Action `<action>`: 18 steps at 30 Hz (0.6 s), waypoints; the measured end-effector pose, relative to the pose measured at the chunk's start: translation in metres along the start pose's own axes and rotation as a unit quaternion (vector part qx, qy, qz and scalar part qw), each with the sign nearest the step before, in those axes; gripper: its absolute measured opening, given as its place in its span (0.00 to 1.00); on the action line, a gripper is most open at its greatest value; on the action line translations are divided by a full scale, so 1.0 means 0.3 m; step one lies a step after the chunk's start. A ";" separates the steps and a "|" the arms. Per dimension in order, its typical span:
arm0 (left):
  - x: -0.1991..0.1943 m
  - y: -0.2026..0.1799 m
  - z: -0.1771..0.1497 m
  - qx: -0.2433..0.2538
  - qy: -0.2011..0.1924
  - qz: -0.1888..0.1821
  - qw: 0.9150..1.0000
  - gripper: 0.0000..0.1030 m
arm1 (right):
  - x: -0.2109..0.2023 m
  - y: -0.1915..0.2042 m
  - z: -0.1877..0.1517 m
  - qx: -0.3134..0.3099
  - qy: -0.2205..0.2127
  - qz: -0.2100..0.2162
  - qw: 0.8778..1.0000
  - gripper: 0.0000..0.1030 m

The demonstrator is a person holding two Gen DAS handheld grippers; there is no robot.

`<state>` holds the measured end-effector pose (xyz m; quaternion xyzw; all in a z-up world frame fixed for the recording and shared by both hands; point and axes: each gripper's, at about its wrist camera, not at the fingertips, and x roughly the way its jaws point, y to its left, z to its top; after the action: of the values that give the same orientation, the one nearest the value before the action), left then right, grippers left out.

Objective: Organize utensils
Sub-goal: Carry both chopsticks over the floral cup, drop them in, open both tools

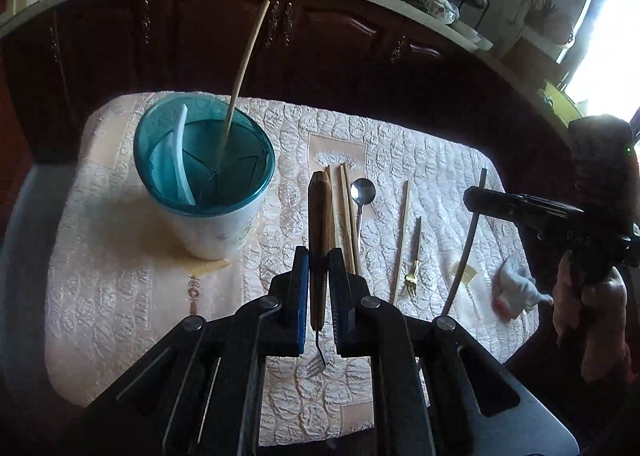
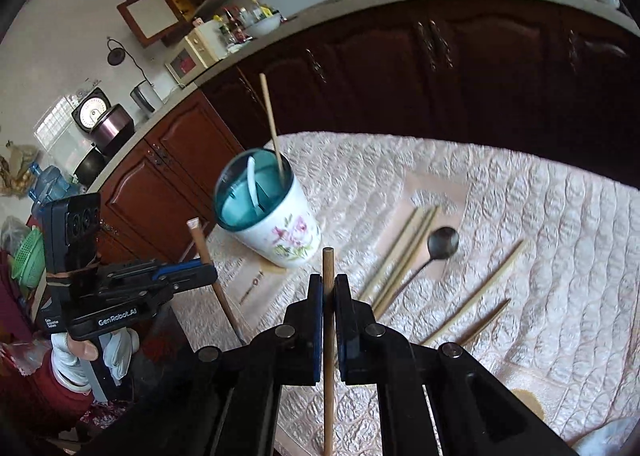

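Sorting is getting underway: the cup [image 1: 204,183] is holding 1 chopstick [image 1: 244,67] and a white spoon [image 1: 182,151], while the left gripper [image 1: 318,296] is clamping a wooden-handled fork [image 1: 319,240] and the right gripper [image 2: 329,320] is pinching another chopstick [image 2: 328,356]. Loose chopsticks [image 1: 347,215], a metal spoon [image 1: 362,195] and a small fork [image 1: 412,260] are lying on the cloth [image 1: 440,175], whose near edge is sitting hidden behind the grippers.

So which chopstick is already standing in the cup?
The chopstick leaning upright in the teal-rimmed cup, its tip above the rim. The others lie flat on the cloth, except one gripped in the right hand-held gripper.
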<state>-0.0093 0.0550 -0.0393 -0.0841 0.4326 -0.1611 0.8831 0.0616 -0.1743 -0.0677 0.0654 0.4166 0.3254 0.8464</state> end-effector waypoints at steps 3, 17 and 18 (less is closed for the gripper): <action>-0.077 0.001 0.015 -0.001 -0.019 -0.007 1.000 0.08 | -0.035 0.045 0.044 -0.014 -0.016 0.001 1.000 0.05; -0.320 0.099 0.329 -0.004 -0.130 0.051 0.990 0.08 | -0.153 0.286 0.438 -0.077 -0.115 0.016 0.990 0.05; -0.315 0.113 0.343 -0.006 -0.132 0.059 0.990 0.08 | -0.151 0.302 0.457 -0.081 -0.120 0.014 0.989 0.05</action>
<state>0.0251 0.1214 0.0834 -0.0843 0.3177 -0.0937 0.9398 0.0991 -0.1091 0.0854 0.0414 0.2834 0.3598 0.8880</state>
